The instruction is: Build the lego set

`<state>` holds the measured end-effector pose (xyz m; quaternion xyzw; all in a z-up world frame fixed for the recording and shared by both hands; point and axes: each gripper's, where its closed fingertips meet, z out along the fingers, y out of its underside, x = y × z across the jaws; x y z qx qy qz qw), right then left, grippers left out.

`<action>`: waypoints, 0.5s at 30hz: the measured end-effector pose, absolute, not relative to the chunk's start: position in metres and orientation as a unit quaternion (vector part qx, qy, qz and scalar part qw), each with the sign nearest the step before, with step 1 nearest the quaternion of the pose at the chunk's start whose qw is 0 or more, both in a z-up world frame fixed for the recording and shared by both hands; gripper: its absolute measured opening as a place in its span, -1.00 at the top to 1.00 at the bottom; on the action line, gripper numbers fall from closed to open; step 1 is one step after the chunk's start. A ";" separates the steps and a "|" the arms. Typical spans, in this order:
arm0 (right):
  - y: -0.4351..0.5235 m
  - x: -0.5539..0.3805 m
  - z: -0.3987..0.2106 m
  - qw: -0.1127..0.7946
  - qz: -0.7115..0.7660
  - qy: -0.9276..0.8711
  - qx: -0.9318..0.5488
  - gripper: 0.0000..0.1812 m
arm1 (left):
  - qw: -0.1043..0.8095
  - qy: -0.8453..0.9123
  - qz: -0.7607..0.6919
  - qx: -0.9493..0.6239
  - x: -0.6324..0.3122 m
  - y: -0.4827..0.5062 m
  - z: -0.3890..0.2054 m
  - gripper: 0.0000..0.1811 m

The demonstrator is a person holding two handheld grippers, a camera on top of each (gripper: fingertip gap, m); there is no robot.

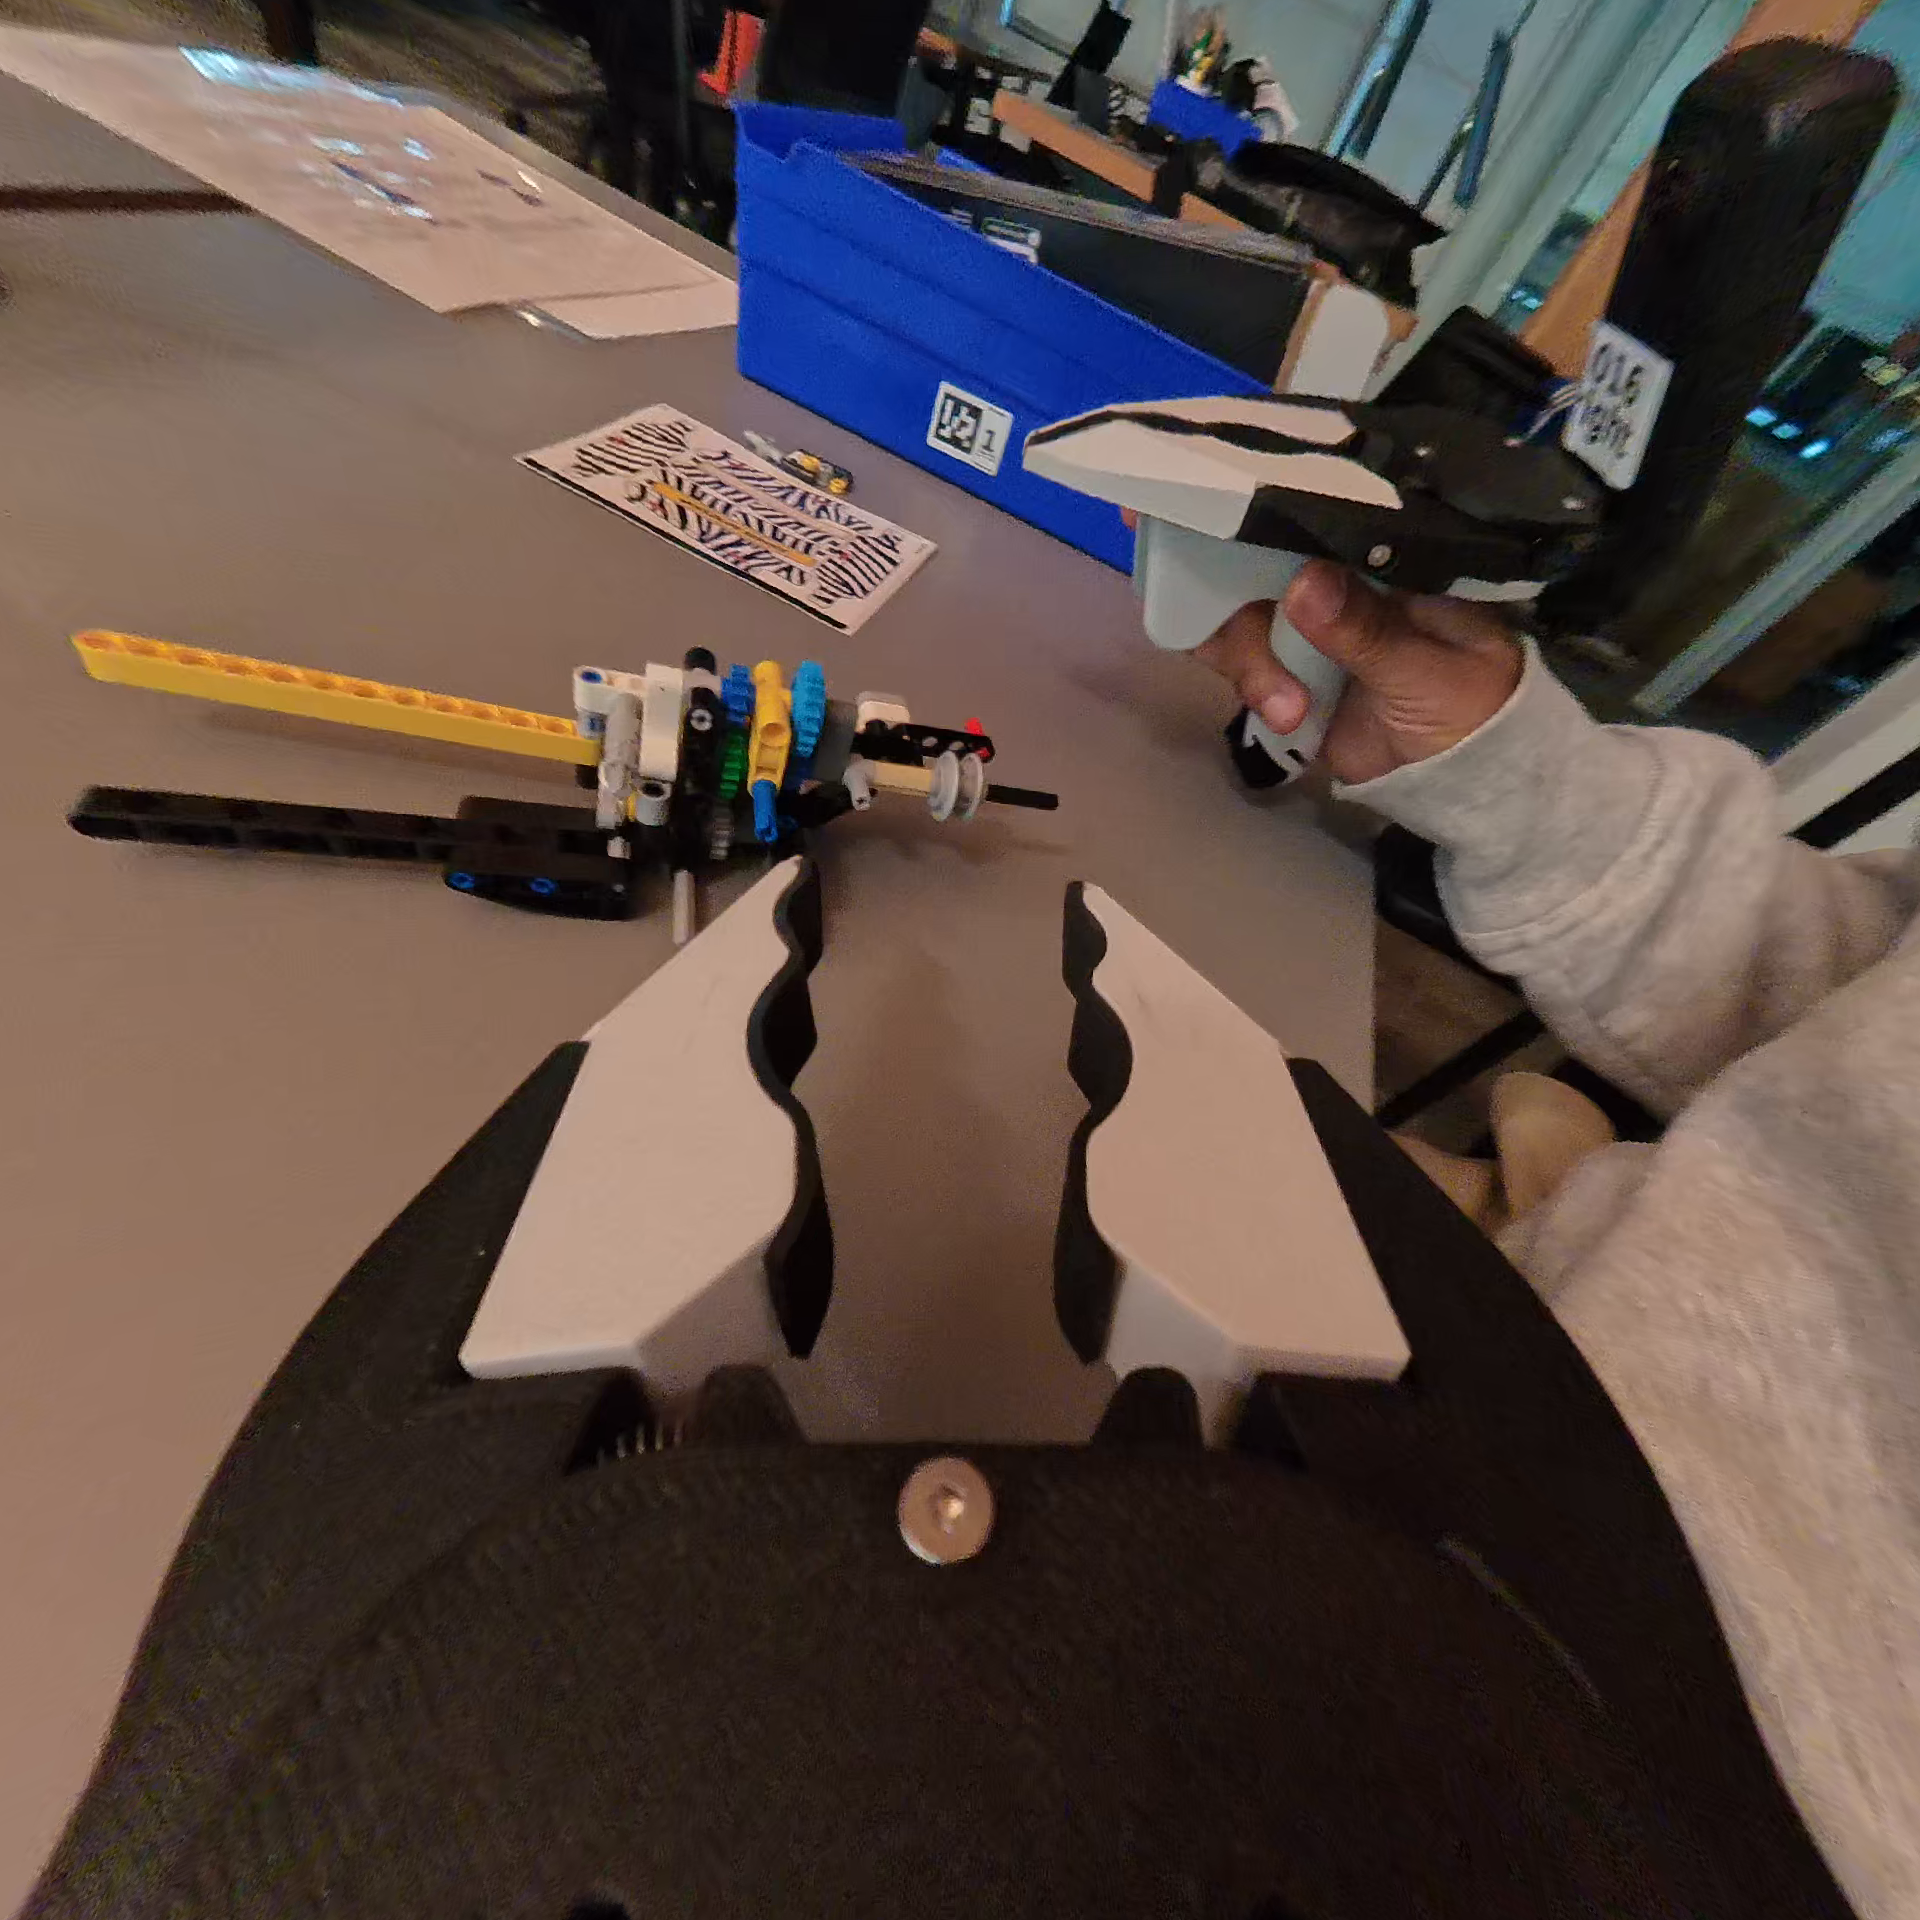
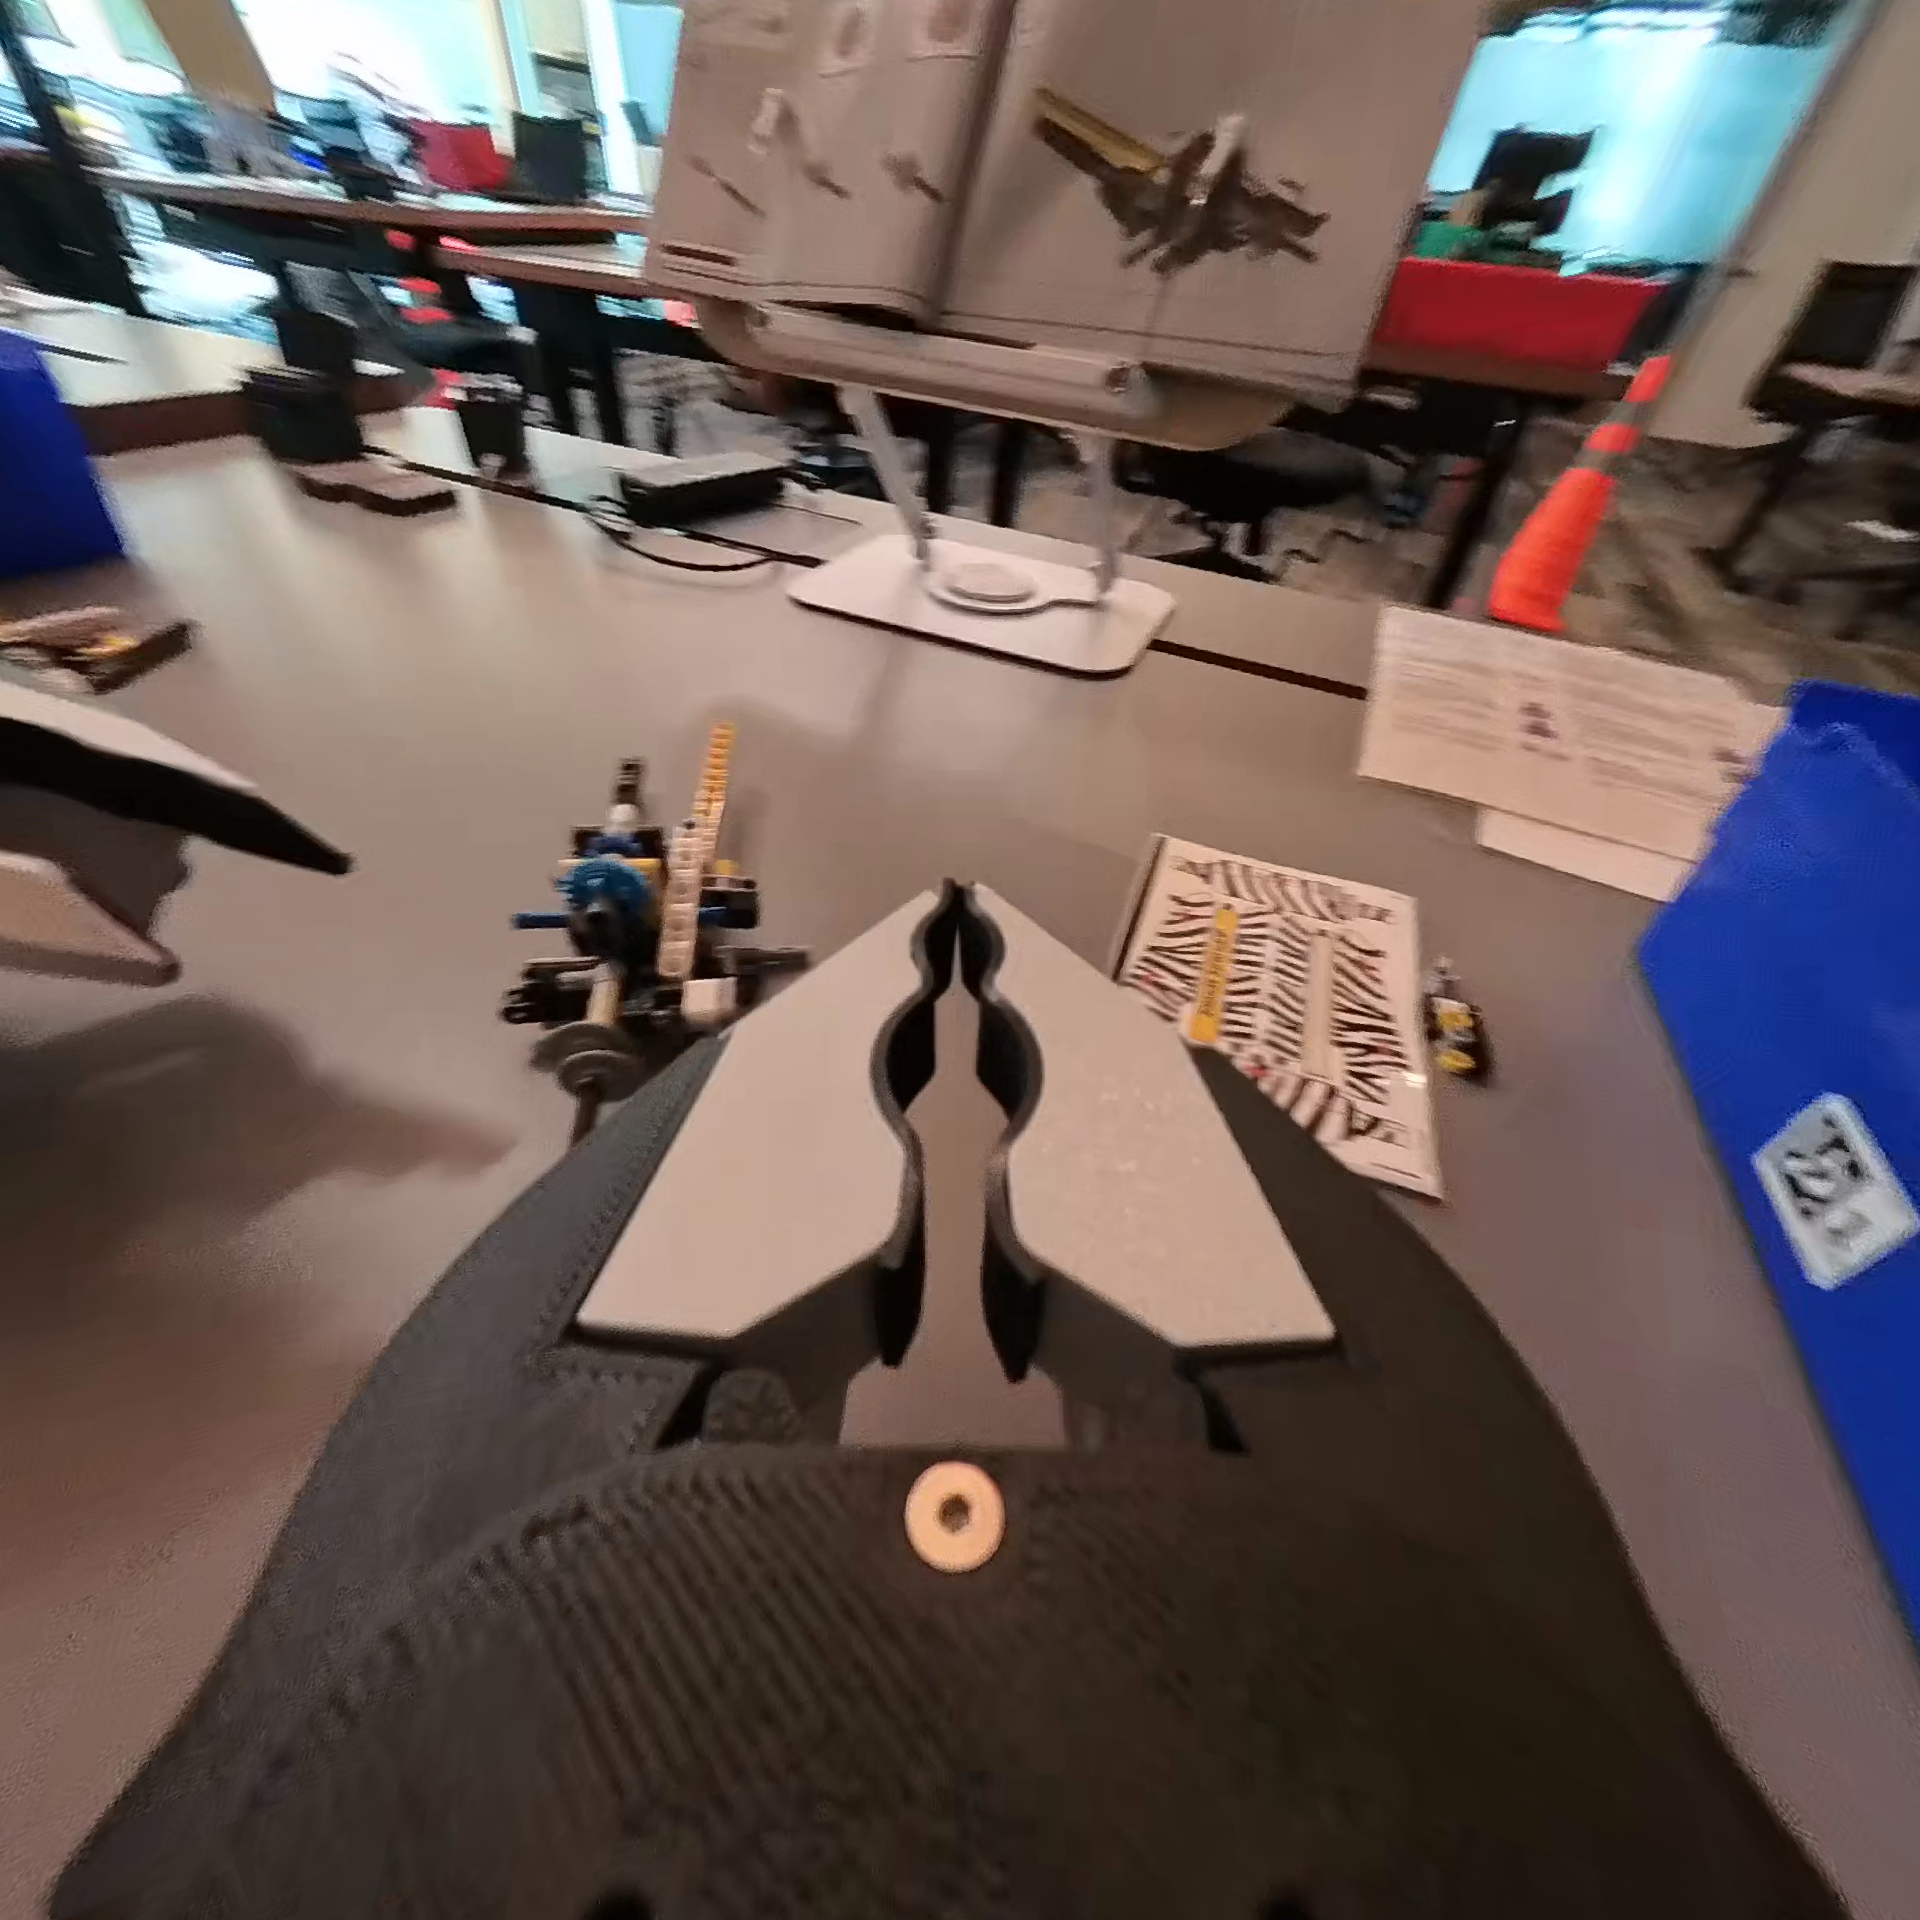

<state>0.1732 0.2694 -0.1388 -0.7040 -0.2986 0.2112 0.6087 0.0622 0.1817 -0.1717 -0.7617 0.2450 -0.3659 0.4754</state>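
Observation:
A partly built lego assembly (image 1: 727, 748) lies on the grey table (image 1: 260, 1039): a long yellow beam, black beams, blue, green and yellow gears, and a grey wheel on a black axle. It also shows in the right wrist view (image 2: 634, 935). My left gripper (image 1: 940, 894) is open and empty, its tips just short of the assembly's near side. My right gripper (image 2: 958, 891) is shut with nothing between its tips, held above the table between the assembly and a zebra-striped sticker sheet (image 2: 1288, 987). The left wrist view shows it (image 1: 1039, 452) held up in a hand, tips together.
A blue bin (image 1: 935, 312) stands behind the sticker sheet (image 1: 727, 514); it also shows at the right edge of the right wrist view (image 2: 1808, 1039). A few small lego parts (image 2: 1455, 1023) lie beside the sheet. An instruction booklet on a stand (image 2: 997, 208) and paper sheets (image 2: 1558, 727) are farther back. The left gripper's tips are roughly 15 centimeters from the right gripper's.

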 end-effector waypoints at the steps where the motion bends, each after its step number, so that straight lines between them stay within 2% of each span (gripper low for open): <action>1: 0.273 0.178 -0.138 0.617 0.189 -0.288 -0.707 1.00 | 0.484 0.249 -0.349 -0.763 0.062 0.184 -0.172 0.52; 7: 0.282 0.191 -0.142 0.627 0.122 -0.279 -0.717 1.00 | 0.495 0.271 -0.279 -0.777 0.065 0.190 -0.178 0.62; 9: 0.284 0.193 -0.147 0.626 0.104 -0.292 -0.716 0.76 | 0.495 0.276 -0.269 -0.779 0.066 0.190 -0.180 0.65; 15: 0.281 0.183 -0.166 0.589 0.099 -0.335 -0.729 0.52 | 0.490 0.265 -0.275 -0.784 0.064 0.192 -0.181 0.68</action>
